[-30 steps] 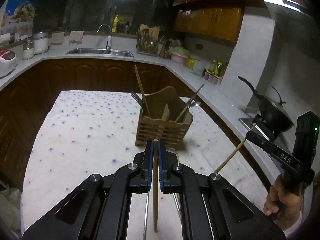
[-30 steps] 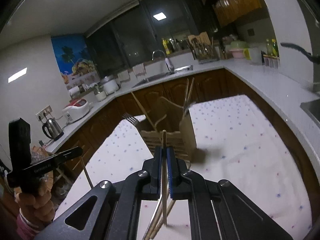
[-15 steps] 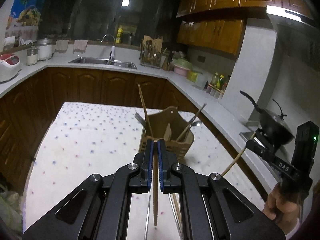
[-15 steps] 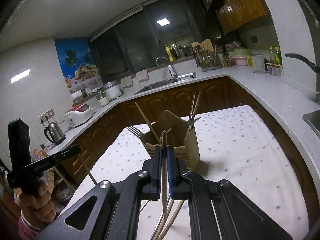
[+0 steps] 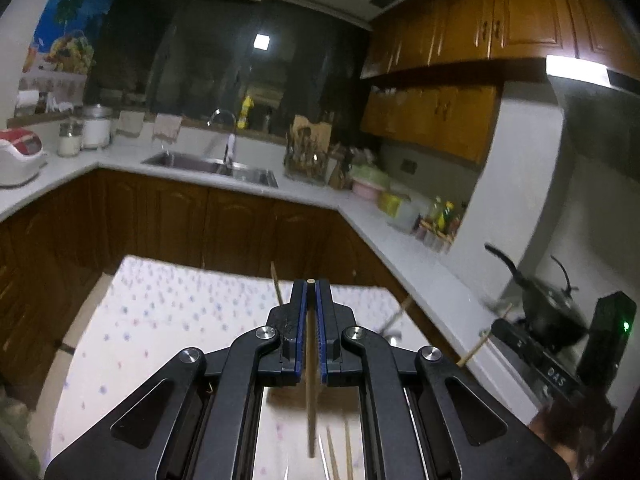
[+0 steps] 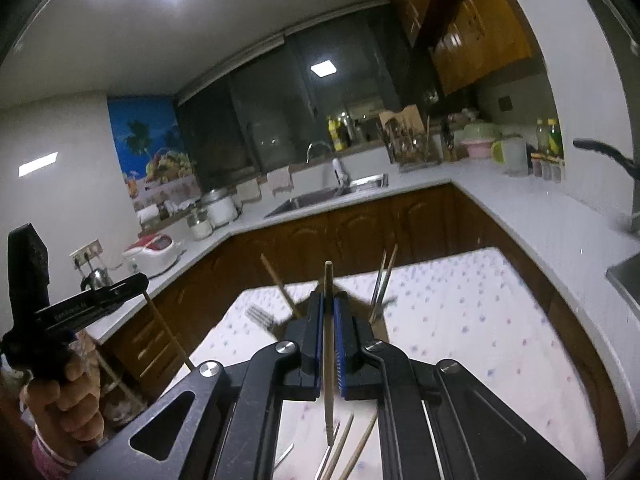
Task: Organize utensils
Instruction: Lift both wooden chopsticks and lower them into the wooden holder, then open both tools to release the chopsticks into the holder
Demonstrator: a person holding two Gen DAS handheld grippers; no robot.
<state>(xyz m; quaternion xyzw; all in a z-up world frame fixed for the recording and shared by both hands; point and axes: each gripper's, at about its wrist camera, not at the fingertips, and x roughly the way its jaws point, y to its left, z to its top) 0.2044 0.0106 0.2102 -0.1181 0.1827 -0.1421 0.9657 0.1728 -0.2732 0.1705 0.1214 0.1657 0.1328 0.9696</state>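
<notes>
Both grippers' jaws clamp one wooden chopstick (image 5: 310, 380) (image 6: 328, 344) each.

Black grippers (image 5: 311, 292), blue pads (image 6: 318, 344), silver screws (image 5: 267, 333)

A home kitchen at night, laid out around a steel sink (image 5: 212, 166) set in a pale L-shaped counter (image 5: 316, 196); dark wooden cabinet doors (image 5: 176, 220) run beneath the sink, and lighter wooden wall cupboards (image 5: 480, 24) hang to its right; behind the sink stands a curved tap (image 5: 228, 136) before a dark window (image 5: 224, 56); left of the sink sit jars (image 5: 70, 142) and a red-and-white rice cooker (image 5: 18, 154); right of it a utensil rack (image 5: 308, 152), oil bottles (image 5: 442, 216), then a black wok (image 5: 548, 308) under a lit range hood (image 5: 580, 72); in front of the sink, a table with a dotted cloth (image 5: 160, 312).
</notes>
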